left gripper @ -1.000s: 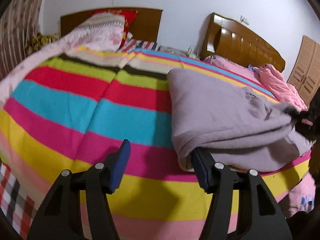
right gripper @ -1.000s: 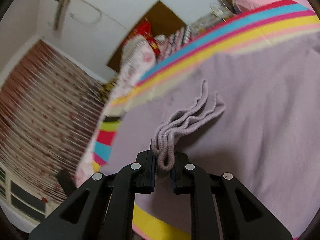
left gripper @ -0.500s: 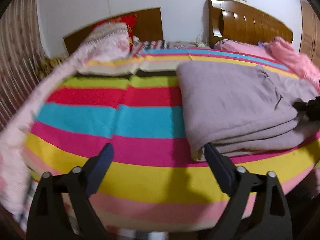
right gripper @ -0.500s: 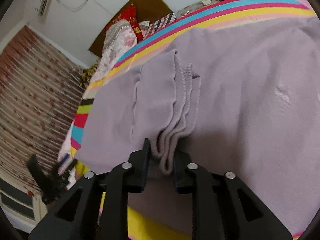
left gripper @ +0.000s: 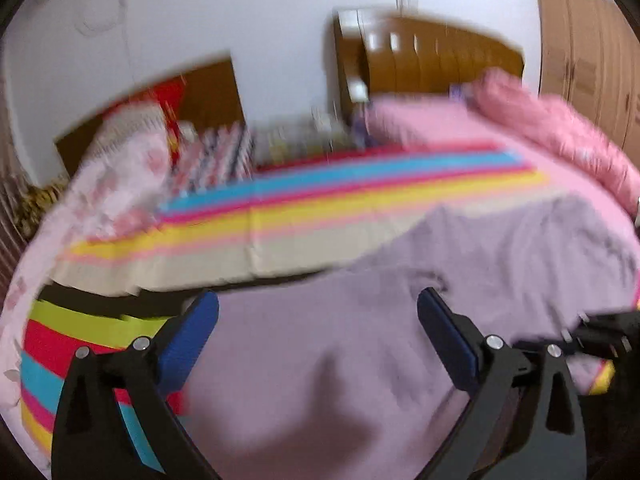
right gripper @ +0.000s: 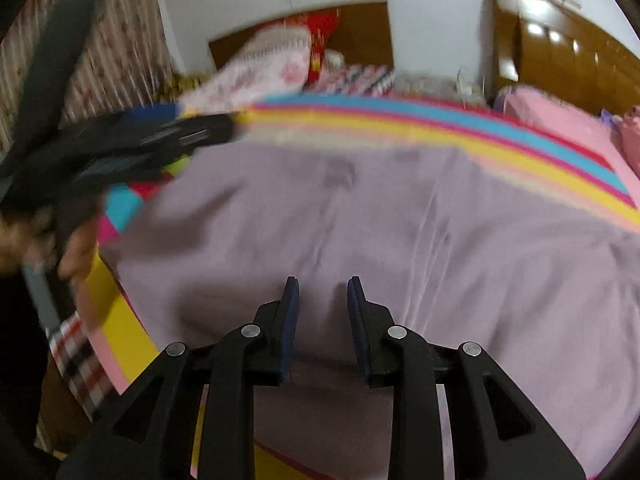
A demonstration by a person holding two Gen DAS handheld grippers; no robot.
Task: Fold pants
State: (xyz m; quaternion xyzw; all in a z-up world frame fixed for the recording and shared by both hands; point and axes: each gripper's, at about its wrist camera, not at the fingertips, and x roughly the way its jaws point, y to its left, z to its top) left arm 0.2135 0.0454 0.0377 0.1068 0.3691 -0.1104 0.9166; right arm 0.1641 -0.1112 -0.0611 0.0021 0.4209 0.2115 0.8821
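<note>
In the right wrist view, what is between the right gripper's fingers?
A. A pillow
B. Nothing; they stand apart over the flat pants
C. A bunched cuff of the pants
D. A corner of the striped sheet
B: the right gripper has a clear gap between its pads, with only the flat lilac pants lying beyond them.

On my feeds the room is lit evenly and fairly dimly from indoor lighting above. Both views are smeared by motion; the left one is worst, with the headboard (left gripper: 432,60) and the striped blanket (left gripper: 320,196) streaked sideways. In the right view the pants (right gripper: 360,216) are sharper in the middle, with soft shadows under the fingers. Glare spots sit on the polished headboard. The fisheye bends everything at the edges, and the corners go black.
</note>
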